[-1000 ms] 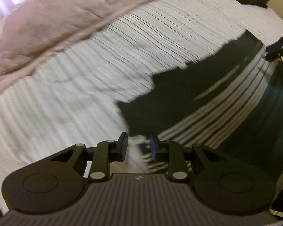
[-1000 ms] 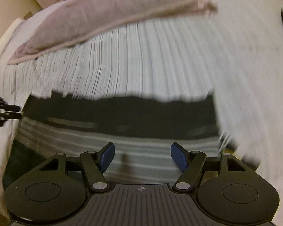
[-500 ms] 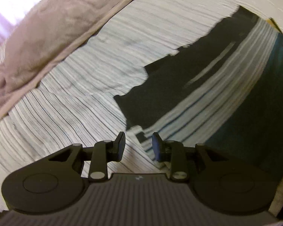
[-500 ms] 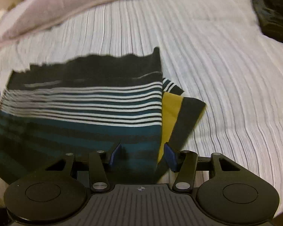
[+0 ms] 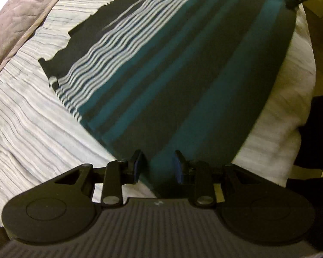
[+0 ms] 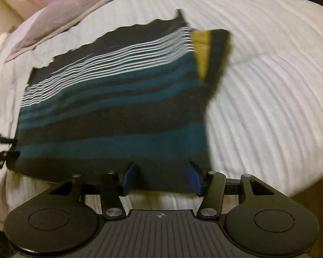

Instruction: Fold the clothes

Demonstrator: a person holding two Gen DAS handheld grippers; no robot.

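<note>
Striped garment point(image 5: 183, 75) lies flat on the bedspread point(image 5: 32, 118), both tools point(image 5: 157, 166) point(image 6: 161, 177) parted, gripping nothing.

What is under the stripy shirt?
The striped shirt lies on a white ribbed bedspread, which shows all around it. A yellow-and-black part peeks out beneath its far right edge. Anything else underneath is covered.

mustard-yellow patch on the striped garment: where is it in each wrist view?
Left wrist: not in view; only the striped garment in teal, black and white.
Right wrist: yellow patch upper centre-right, at the garment's right edge.
Shared landmark: white stripe band.
</note>
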